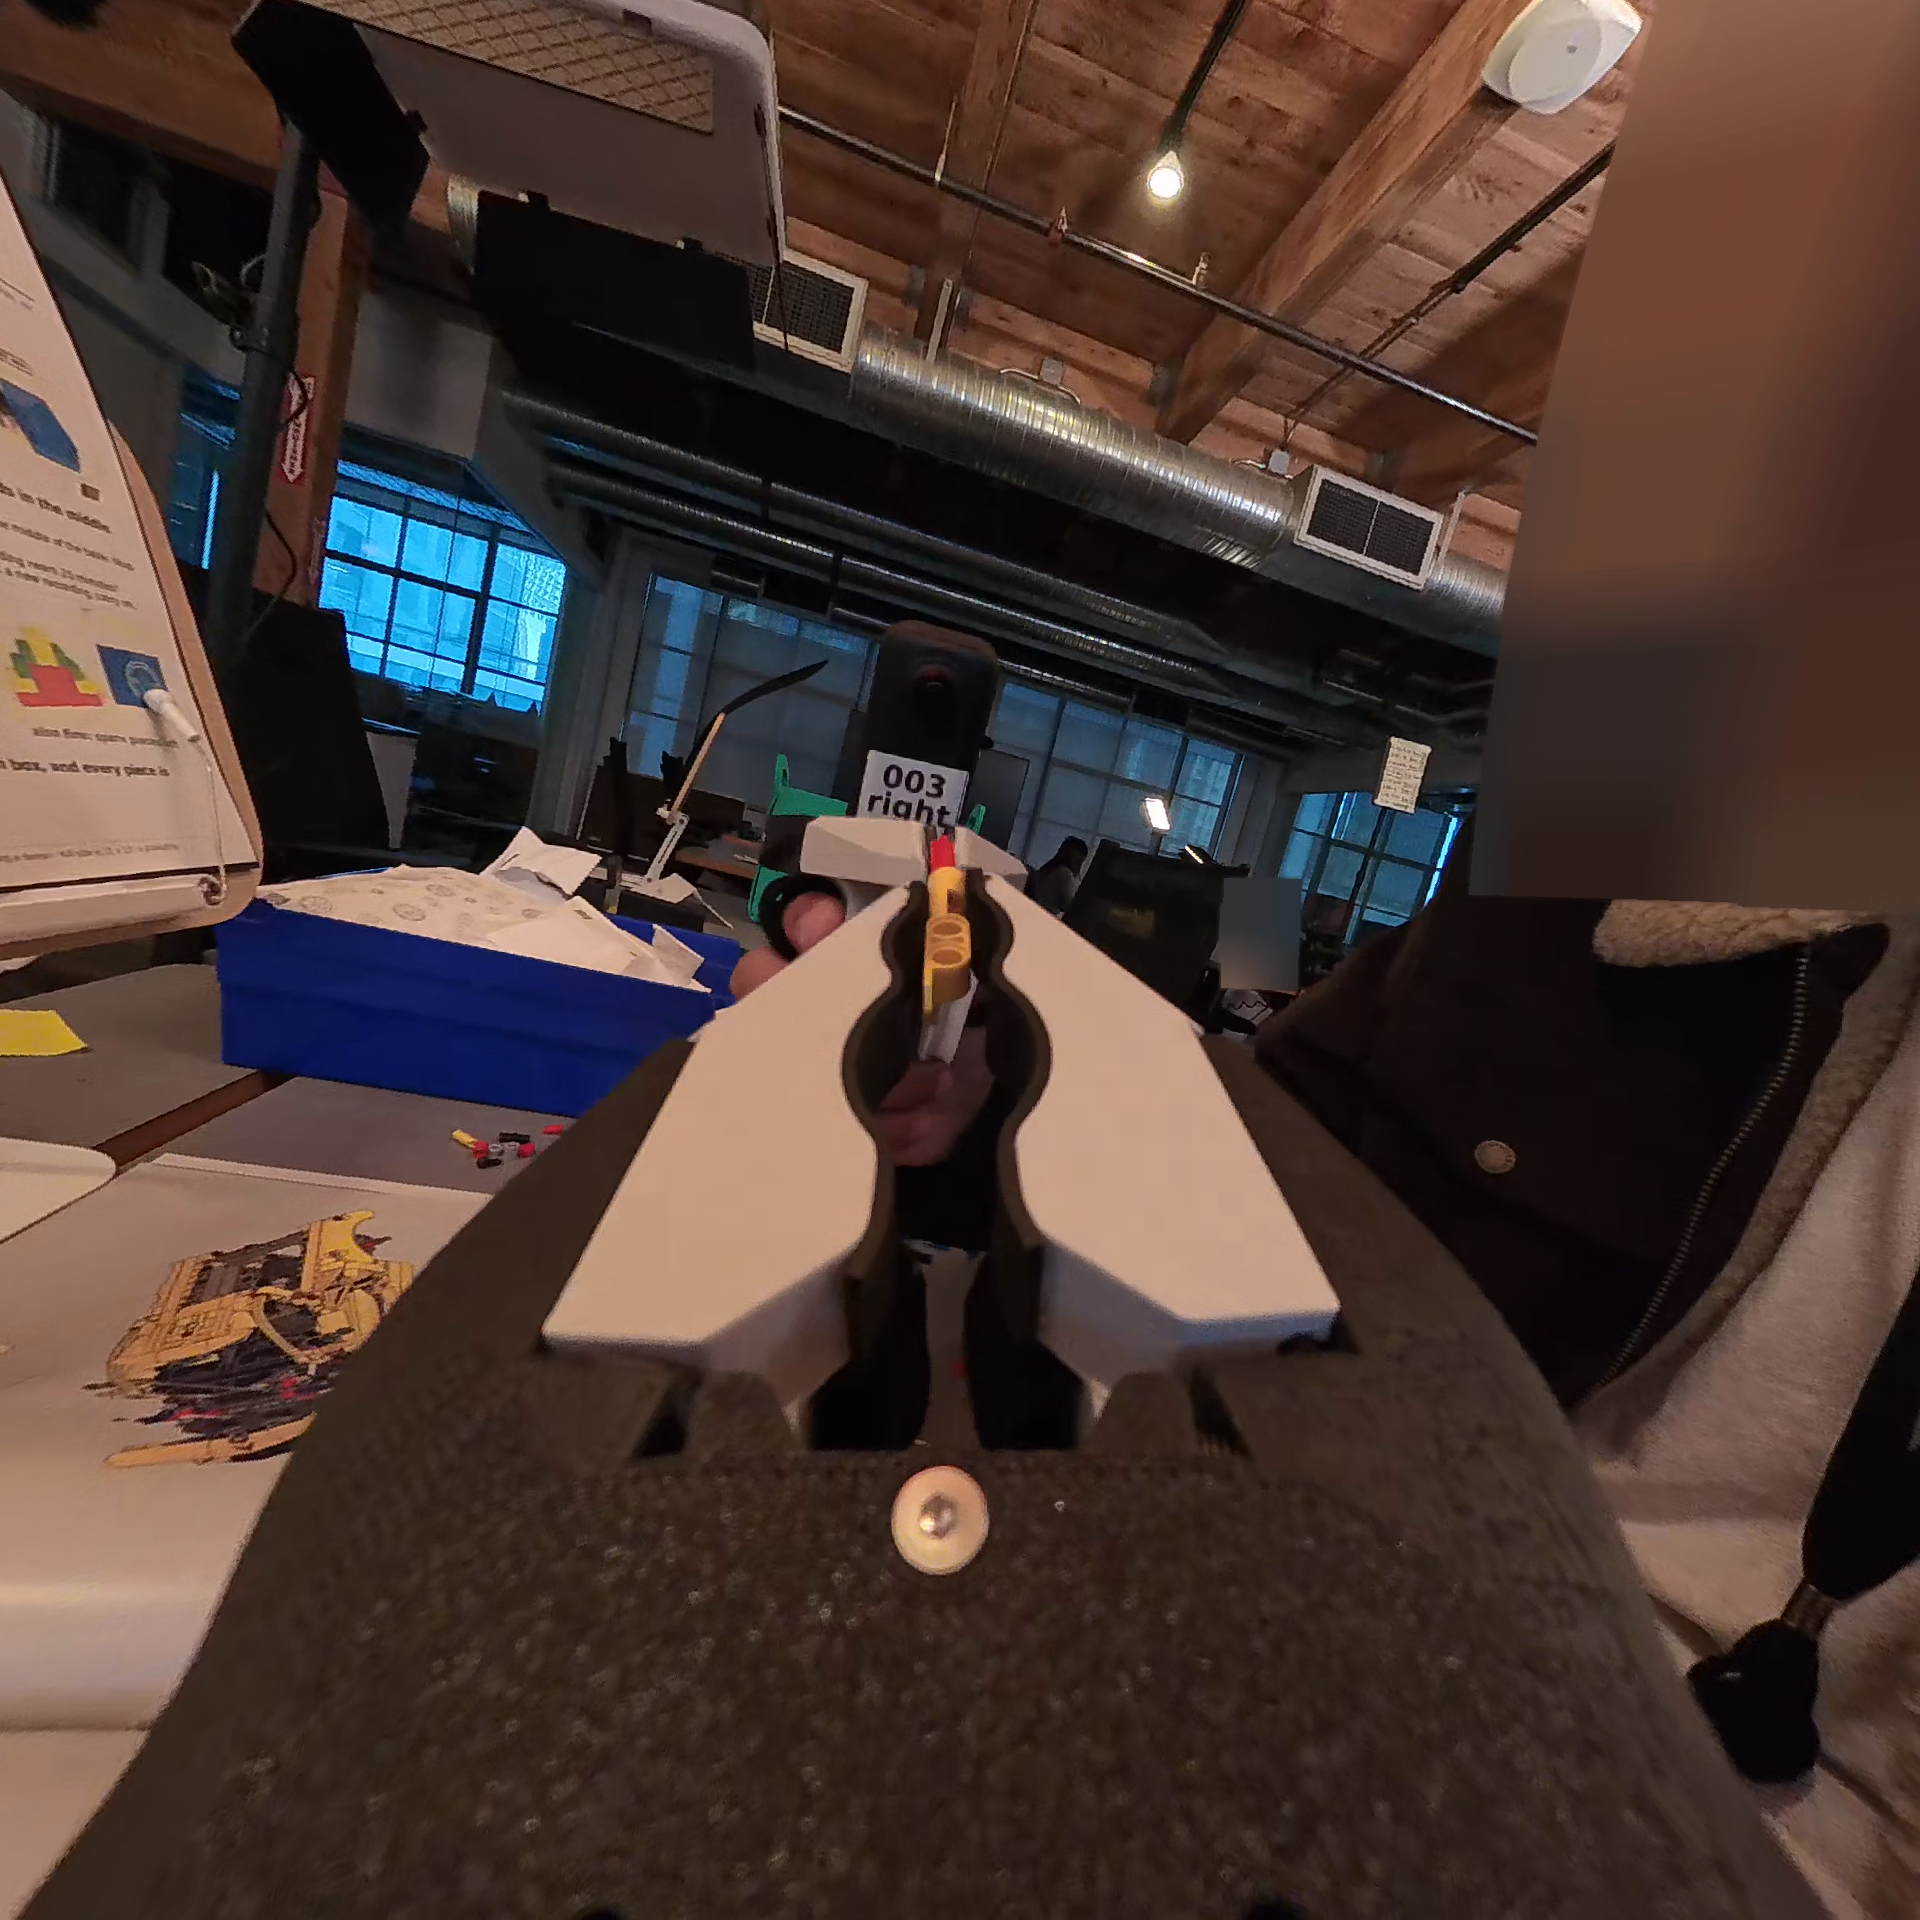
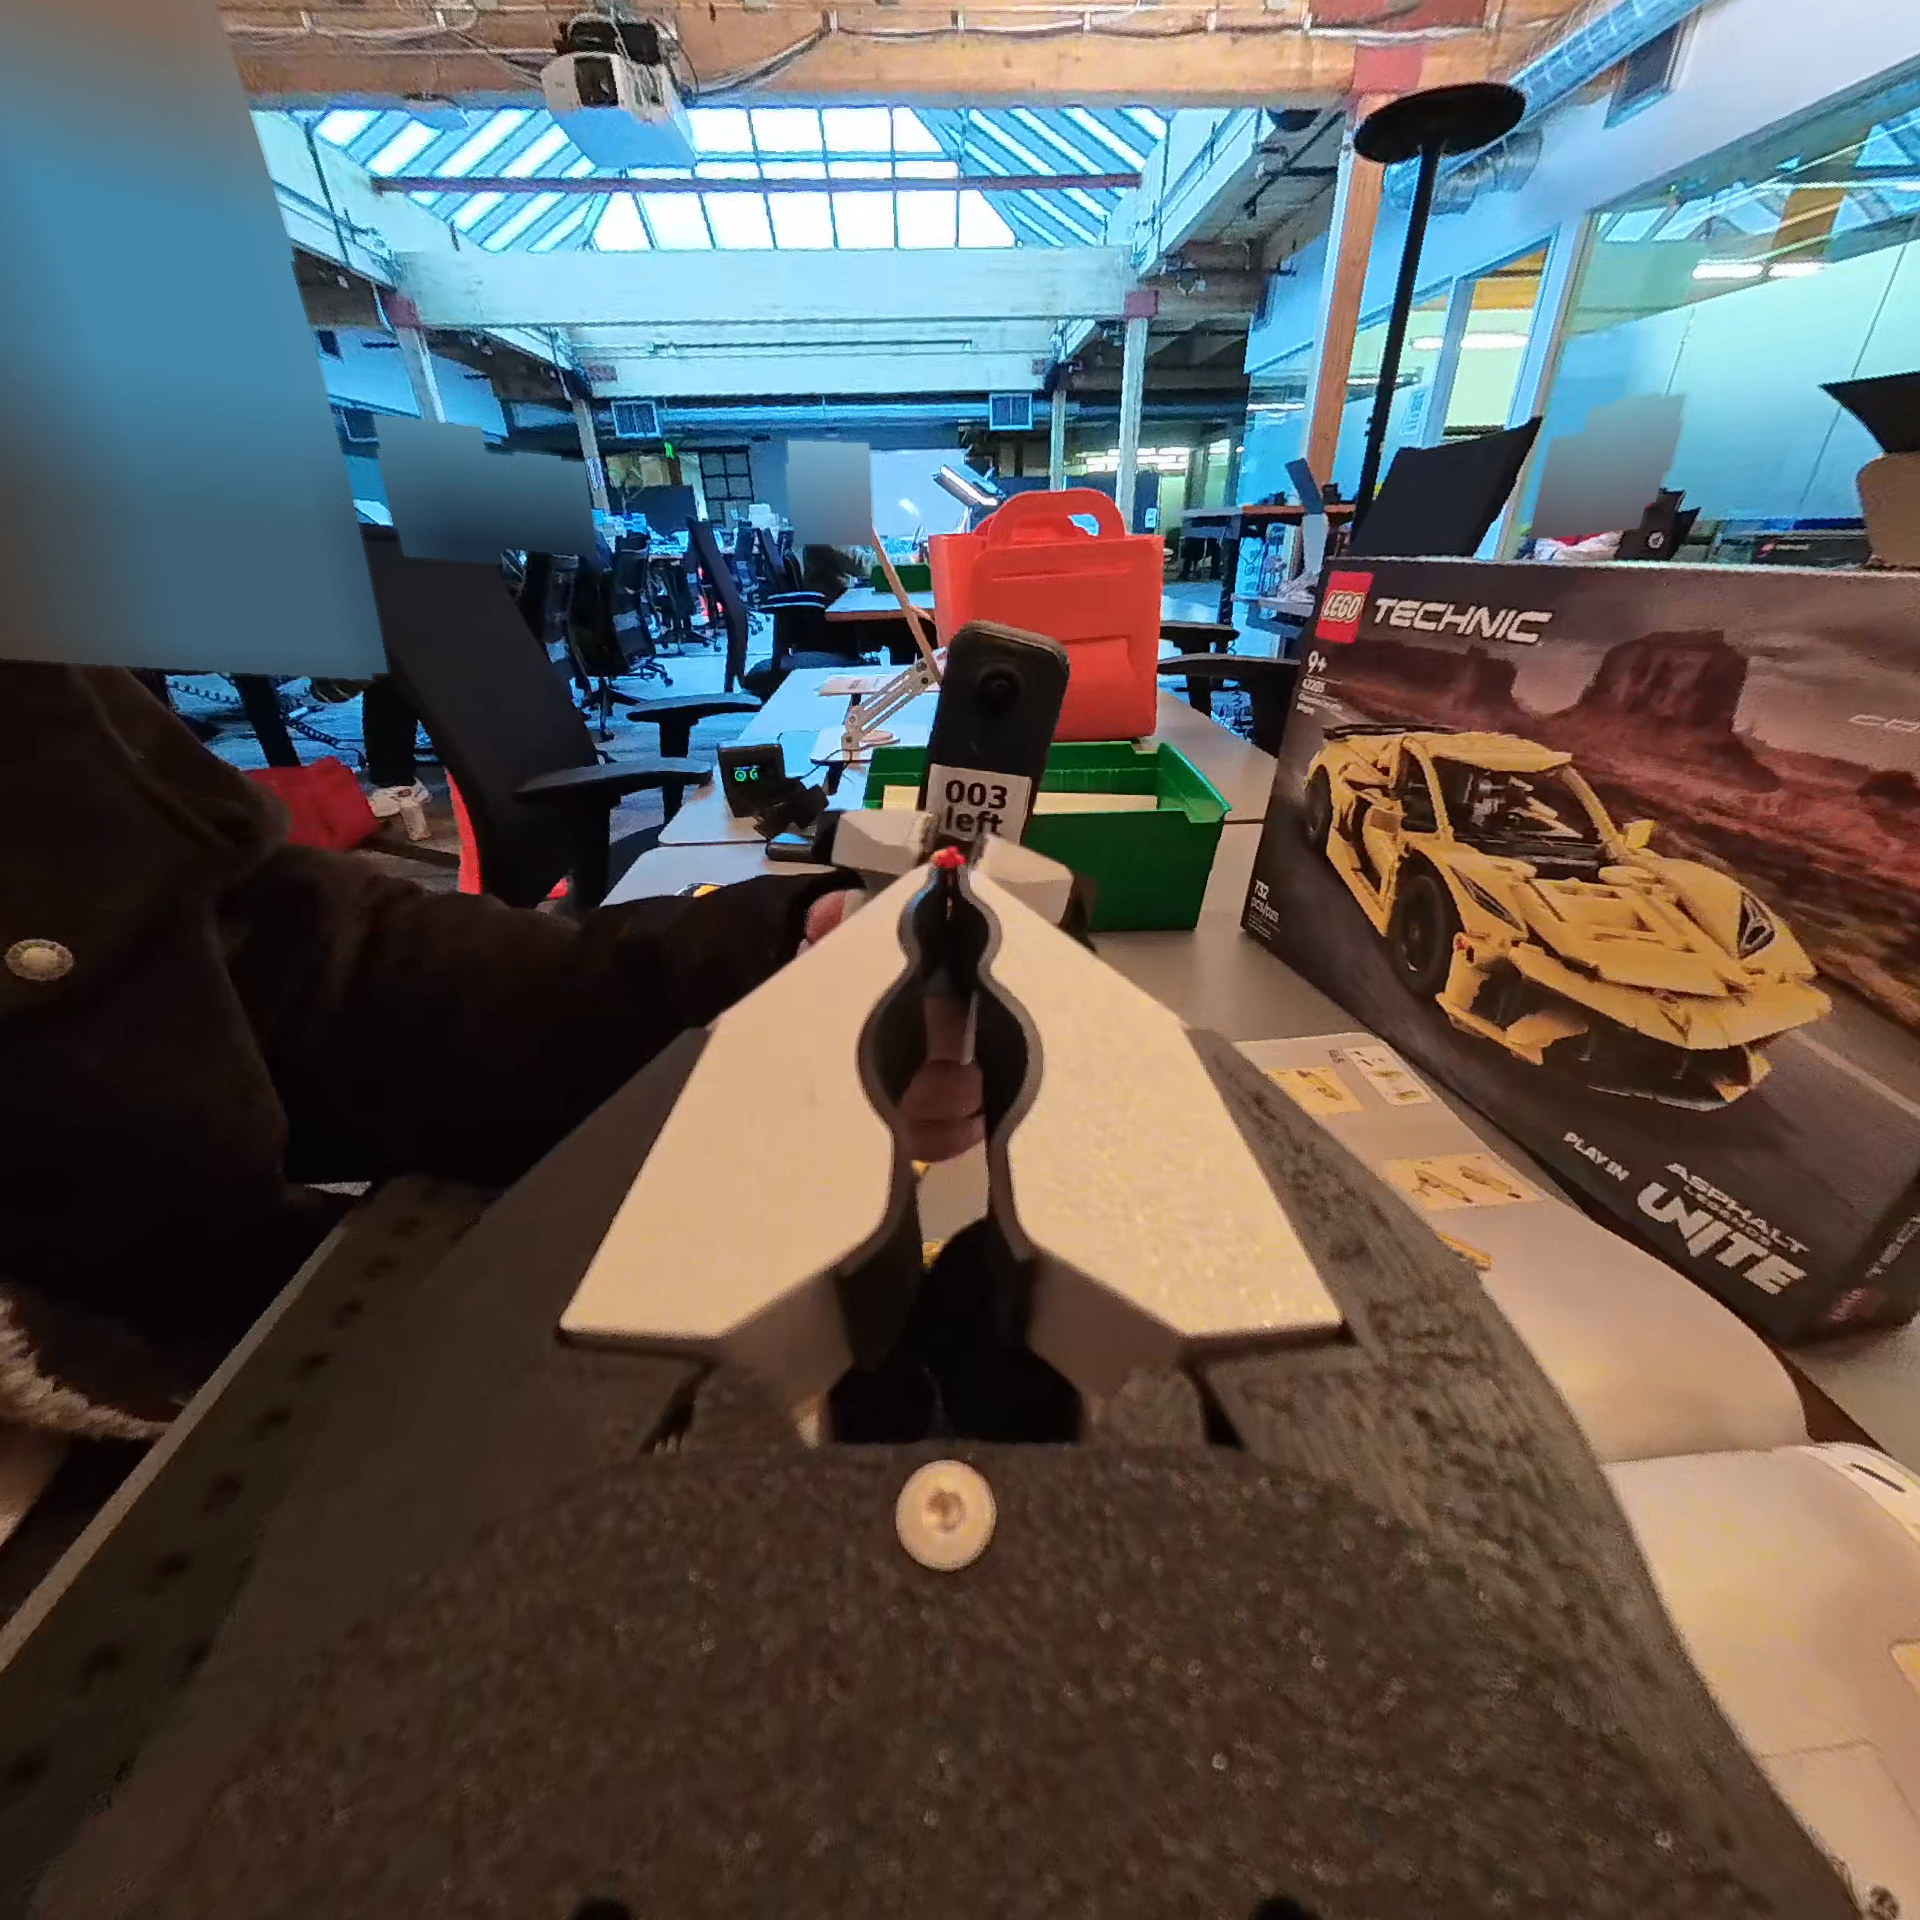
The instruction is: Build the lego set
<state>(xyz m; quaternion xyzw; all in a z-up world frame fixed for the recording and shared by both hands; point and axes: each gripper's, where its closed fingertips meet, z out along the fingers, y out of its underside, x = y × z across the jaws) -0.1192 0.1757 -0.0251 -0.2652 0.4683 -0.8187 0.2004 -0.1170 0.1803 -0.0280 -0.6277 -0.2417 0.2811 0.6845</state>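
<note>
yellow piece [image 1: 945, 951], red pin [image 1: 941, 854], blue bin [image 1: 436, 1023]

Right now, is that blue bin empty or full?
Not empty: the blue bin holds crumpled white paper bags heaped above its rim.

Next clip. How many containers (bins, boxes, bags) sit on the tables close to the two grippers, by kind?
Bins: 2, a blue bin and a green bin
Lego box: 1
Orange bag: 1
Total: 4
</note>
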